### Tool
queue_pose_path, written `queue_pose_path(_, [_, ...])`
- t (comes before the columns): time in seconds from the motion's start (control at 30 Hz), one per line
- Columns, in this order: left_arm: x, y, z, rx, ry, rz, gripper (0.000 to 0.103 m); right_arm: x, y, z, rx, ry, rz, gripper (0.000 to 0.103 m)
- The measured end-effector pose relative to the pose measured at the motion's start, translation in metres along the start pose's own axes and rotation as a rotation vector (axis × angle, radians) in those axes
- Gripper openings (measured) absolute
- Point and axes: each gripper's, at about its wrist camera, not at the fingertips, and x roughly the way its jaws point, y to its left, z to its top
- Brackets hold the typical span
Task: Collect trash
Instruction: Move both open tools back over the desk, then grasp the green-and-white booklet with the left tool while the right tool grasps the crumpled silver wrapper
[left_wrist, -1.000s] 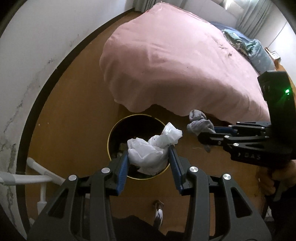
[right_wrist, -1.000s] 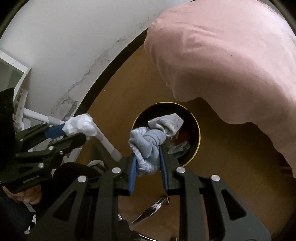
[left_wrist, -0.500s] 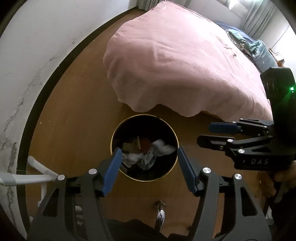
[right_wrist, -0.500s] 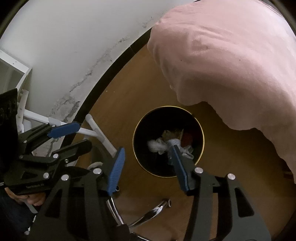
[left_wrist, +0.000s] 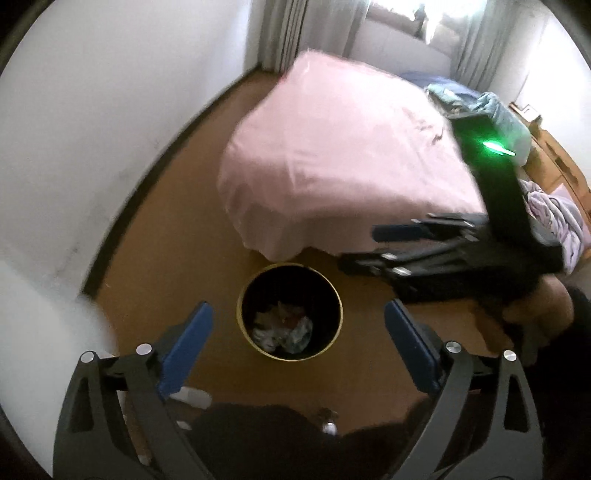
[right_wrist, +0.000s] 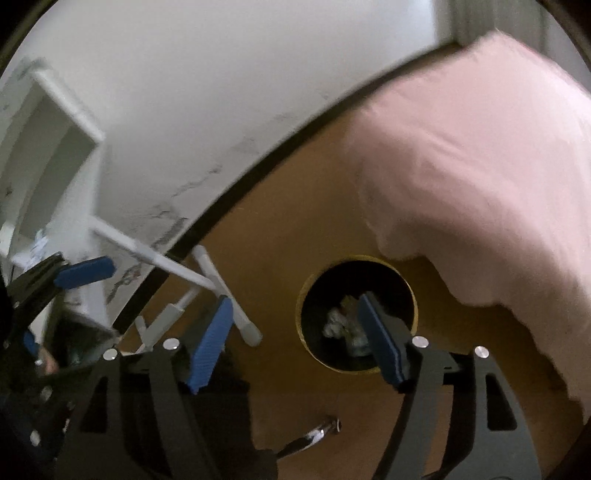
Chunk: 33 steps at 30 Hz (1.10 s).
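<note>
A round black bin with a gold rim (left_wrist: 243, 325) stands on the wooden floor below me, with crumpled white and grey trash (left_wrist: 282, 328) inside. It also shows in the right wrist view (right_wrist: 301, 332) with the trash (right_wrist: 338, 323) in it. My left gripper (left_wrist: 295, 341) is open and empty, high above the bin. My right gripper (right_wrist: 299, 343) is open and empty, also above the bin; it appears in the left wrist view (left_wrist: 376, 251) at the right, blurred.
A bed with a pink cover (left_wrist: 332, 158) lies just beyond the bin; its edge hangs near the rim (right_wrist: 480, 184). A white wall with a dark skirting (right_wrist: 258, 173) runs at the left. White furniture legs (right_wrist: 207, 284) stand by the wall. A metal chair foot (right_wrist: 317, 435) lies below.
Both grippers opened and dropped the white wad and the grey cloth into the bin. Both have since risen and pulled back, so the bin looks smaller.
</note>
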Motion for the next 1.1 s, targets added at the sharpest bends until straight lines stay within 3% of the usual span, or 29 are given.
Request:
queue_pose_path(0.1, [-0.059,0.013,-0.021,0.0,-0.045,0.057,0.092,-0.013,0.048,0.014,-0.105,-0.029,0.027,0.075])
queue_pose_path(0.23, [-0.132,0.048,-0.061,-0.028,-0.066,0.158,0.093,-0.019,0.124,0.025,-0.238,-0.054,0.125,0.078])
queue_pose_path(0.4, [-0.212,0.113,-0.126,-0.041,-0.027,0.381,0.094,-0.007,0.214,0.02,-0.376,-0.025,0.219,0.078])
queue_pose_path(0.57, [-0.273,0.187,-0.185,-0.041,0.085,0.561,0.095,0.008,0.291,0.009,-0.496,0.025,0.268,0.078])
queue_pose_path(0.73, [-0.284,0.233,-0.211,0.047,0.16,0.523,0.095,0.013,0.351,0.001,-0.575,0.05,0.297,0.078])
queue_pose_path(0.83, [-0.271,0.261,-0.221,0.037,0.22,0.448,0.095,0.014,0.374,-0.004,-0.615,0.056,0.296,0.078])
queue_pose_path(0.97, [-0.251,0.262,-0.235,0.135,0.276,0.366,0.095,0.016,0.394,-0.006,-0.636,0.069,0.304,0.078])
queue_pose_path(1.1, [-0.24,0.264,-0.244,0.162,0.308,0.372,0.096,0.023,0.412,-0.004,-0.653,0.084,0.314,0.078])
